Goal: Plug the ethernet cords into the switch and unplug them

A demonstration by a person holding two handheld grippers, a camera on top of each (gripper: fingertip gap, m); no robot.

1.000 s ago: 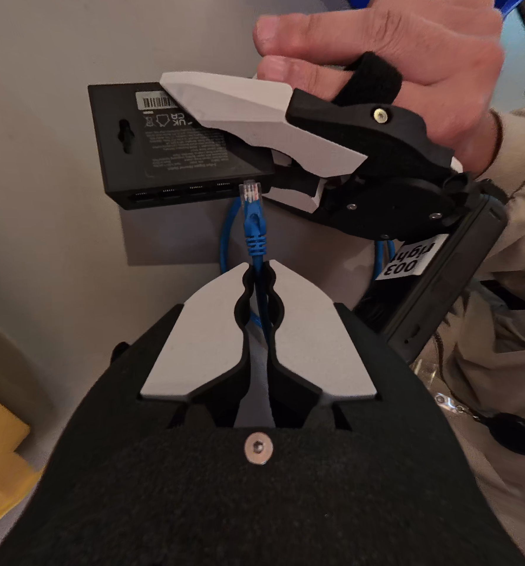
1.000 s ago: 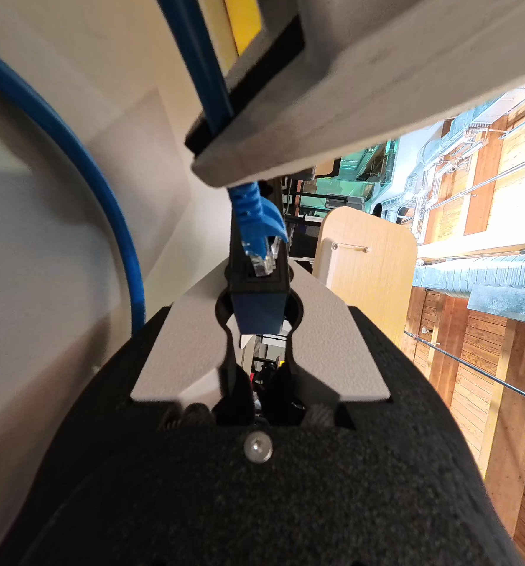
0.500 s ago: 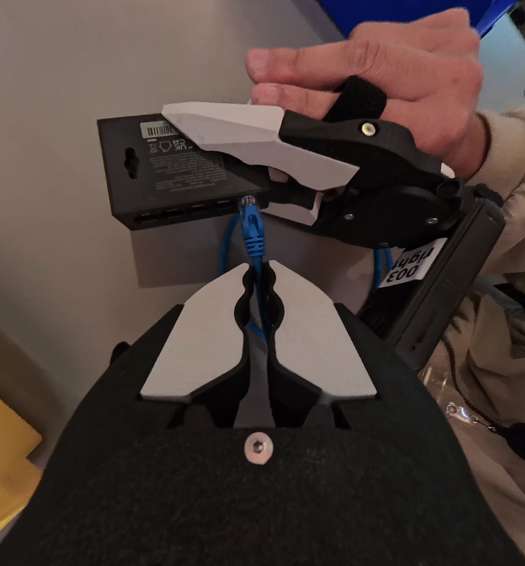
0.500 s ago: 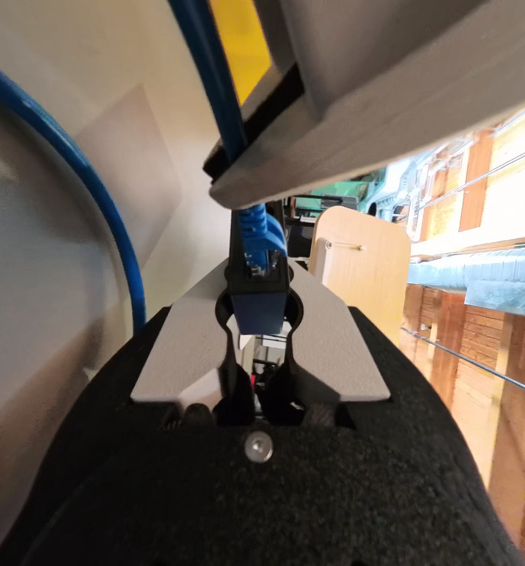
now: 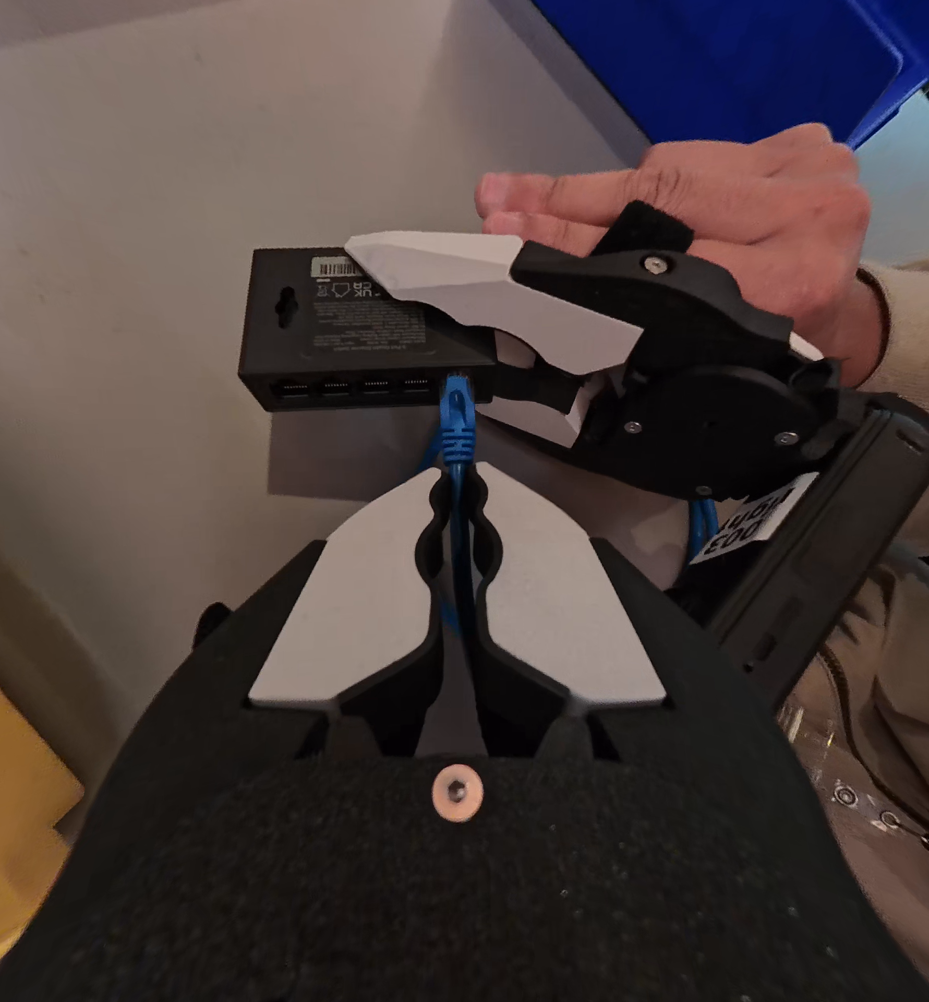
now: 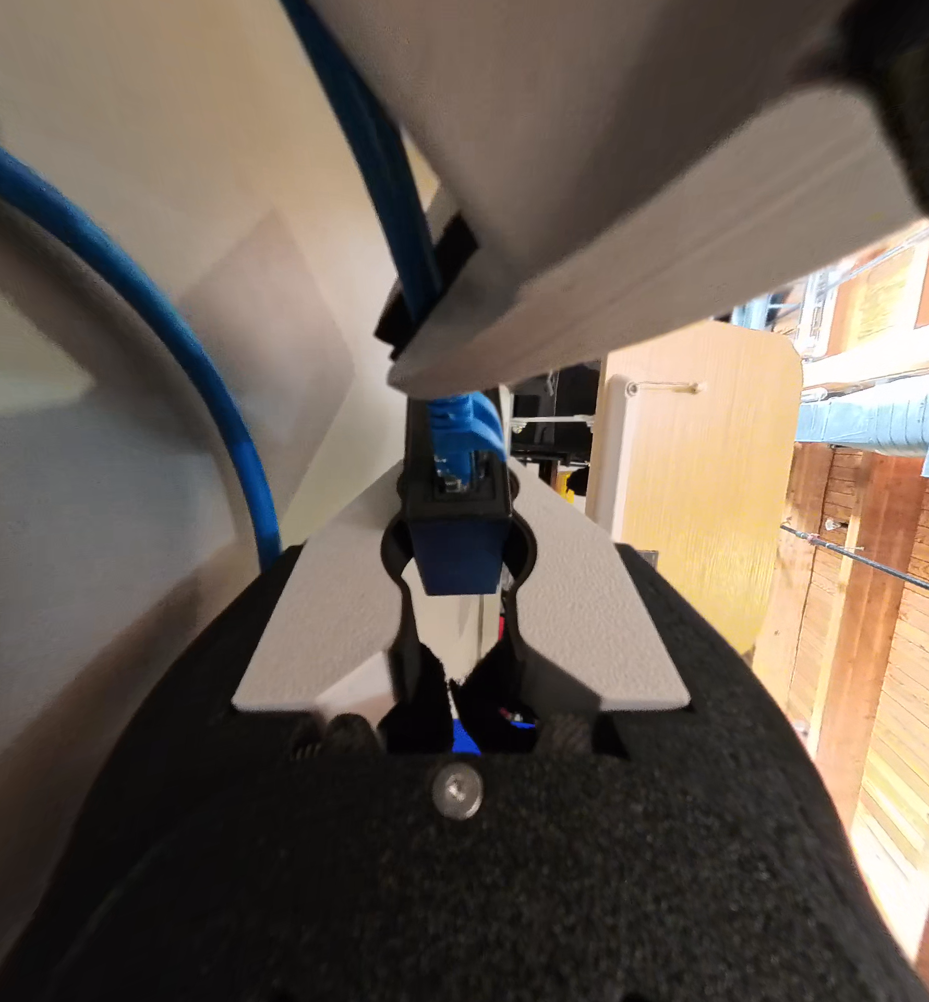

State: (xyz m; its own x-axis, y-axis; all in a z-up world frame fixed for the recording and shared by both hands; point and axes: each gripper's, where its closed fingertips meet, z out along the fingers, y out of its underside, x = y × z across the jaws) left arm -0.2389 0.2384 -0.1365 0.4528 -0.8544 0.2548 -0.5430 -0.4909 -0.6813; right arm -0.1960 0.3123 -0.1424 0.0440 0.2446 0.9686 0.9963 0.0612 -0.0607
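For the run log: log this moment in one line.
left gripper: shut on blue cord | plug: in switch port | right gripper: shut on switch

switch (image 5: pixel 343 325): black | cord (image 5: pixel 455 412): blue | bin (image 5: pixel 722 59): blue | sleeve (image 5: pixel 917 331): beige

Switch (image 5: pixel 353 325): right end hidden under right gripper (image 5: pixel 505 374). Cord (image 5: pixel 459 542) runs out of sight btwn left gripper (image 5: pixel 458 482) fingers. Right wrist view: blurred at 9 o'clock; plug (image 6: pixel 459 444) top covered.
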